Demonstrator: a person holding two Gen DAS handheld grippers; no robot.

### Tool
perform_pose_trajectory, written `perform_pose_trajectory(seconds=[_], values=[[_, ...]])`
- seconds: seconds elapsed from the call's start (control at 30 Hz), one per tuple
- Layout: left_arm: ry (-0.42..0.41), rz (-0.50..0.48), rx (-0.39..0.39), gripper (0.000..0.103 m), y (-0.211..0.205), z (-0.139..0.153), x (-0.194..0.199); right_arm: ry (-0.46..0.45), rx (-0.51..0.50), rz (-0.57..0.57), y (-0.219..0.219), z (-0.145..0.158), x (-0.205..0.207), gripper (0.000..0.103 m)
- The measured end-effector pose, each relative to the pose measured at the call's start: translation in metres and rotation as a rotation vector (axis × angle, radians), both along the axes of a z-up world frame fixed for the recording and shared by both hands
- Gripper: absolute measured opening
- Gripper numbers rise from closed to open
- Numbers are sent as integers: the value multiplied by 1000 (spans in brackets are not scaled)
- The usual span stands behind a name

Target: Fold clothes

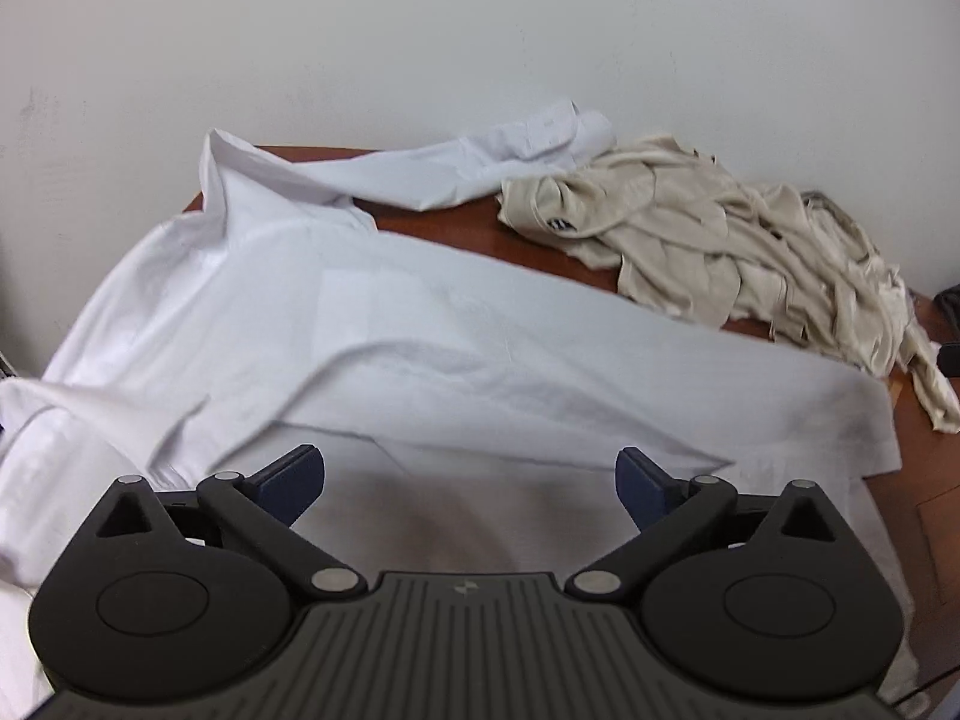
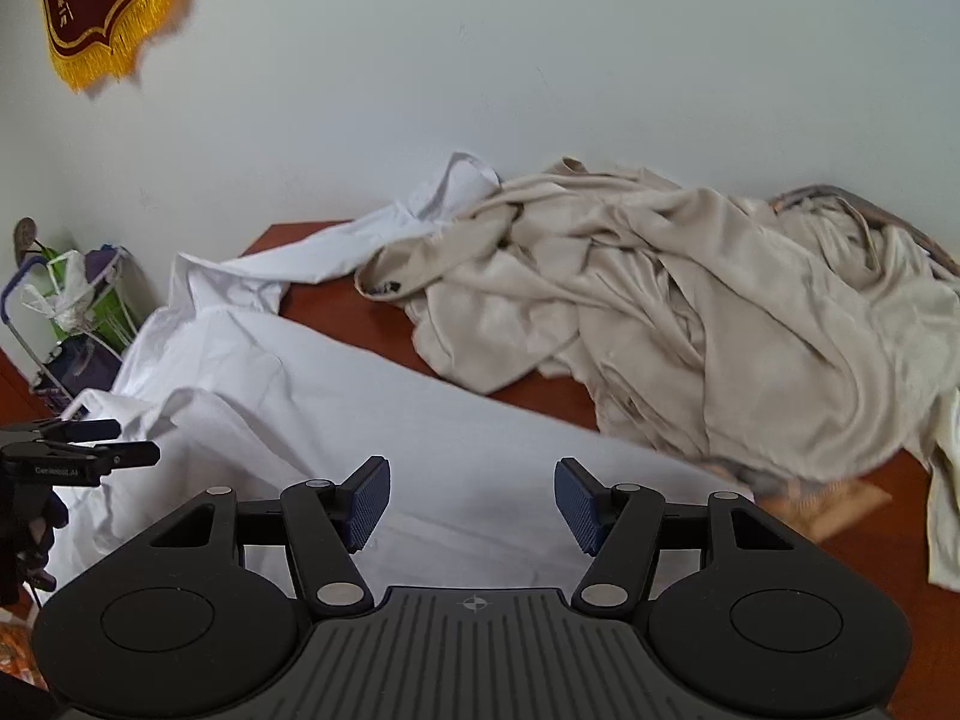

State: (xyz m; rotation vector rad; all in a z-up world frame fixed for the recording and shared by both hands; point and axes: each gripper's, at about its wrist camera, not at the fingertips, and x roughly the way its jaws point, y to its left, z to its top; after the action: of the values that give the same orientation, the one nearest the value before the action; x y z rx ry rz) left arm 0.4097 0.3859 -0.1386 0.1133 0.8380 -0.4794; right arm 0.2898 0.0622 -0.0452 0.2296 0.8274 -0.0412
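Right now both grippers hang over the white shirt (image 1: pixel 420 324), neither holding anything. Left gripper (image 1: pixel 470 480): jaws spread wide, blue pads clear of the cloth, only fabric showing below the gap. Right gripper (image 2: pixel 472 501): jaws roughly half open, nothing between the pads, white fabric beneath.

White shirt lies spread on the reddish-brown table (image 1: pixel 480 246), mostly flat with a few ridges. Its long axis runs diagonally in both views, from the collar end at upper left down toward the hem at lower right. One sleeve (image 1: pixel 480 162) trails off toward the wall and touches the beige clothes pile (image 1: pixel 708 240). That crumpled pile sits on the far right of the table, just beside the shirt's long edge, with a strip of bare table between them.

Key relation: shirt lies directly ahead of and under both grippers, which point steeply down at it. Left gripper faces the shirt's near edge around mid-body, sleeve bunch off to its left side. Right gripper sits over the hem half, nearer the beige pile. In the right wrist view the left gripper (image 2: pixel 90 450) shows at the left edge, over the crumpled sleeve area.

Judgement: no fold grasp made yet; next move probably means pinching the near edge, left taking collar side, right taking hem side.
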Motion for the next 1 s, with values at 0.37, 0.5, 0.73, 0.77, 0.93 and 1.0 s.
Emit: perform_pose_trajectory(seconds=[0.37, 0.5, 0.73, 0.77, 0.93, 1.0], values=[[48, 1, 93, 102, -32, -61, 1, 42, 12, -20, 11, -26, -24, 64], [32, 5, 136, 103, -33, -69, 1, 47, 24, -32, 8, -29, -25, 64], [-22, 18, 124, 103, -31, -73, -5, 60, 53, -21, 9, -38, -21, 64], [-28, 25, 122, 103, -32, -73, -5, 61, 56, -16, 10, -39, -20, 64], [-119, 8, 79, 103, -30, -80, -16, 57, 62, 15, 14, -40, -13, 64], [-170, -9, 47, 103, -28, -85, -22, 57, 65, 30, 14, -40, -11, 64]])
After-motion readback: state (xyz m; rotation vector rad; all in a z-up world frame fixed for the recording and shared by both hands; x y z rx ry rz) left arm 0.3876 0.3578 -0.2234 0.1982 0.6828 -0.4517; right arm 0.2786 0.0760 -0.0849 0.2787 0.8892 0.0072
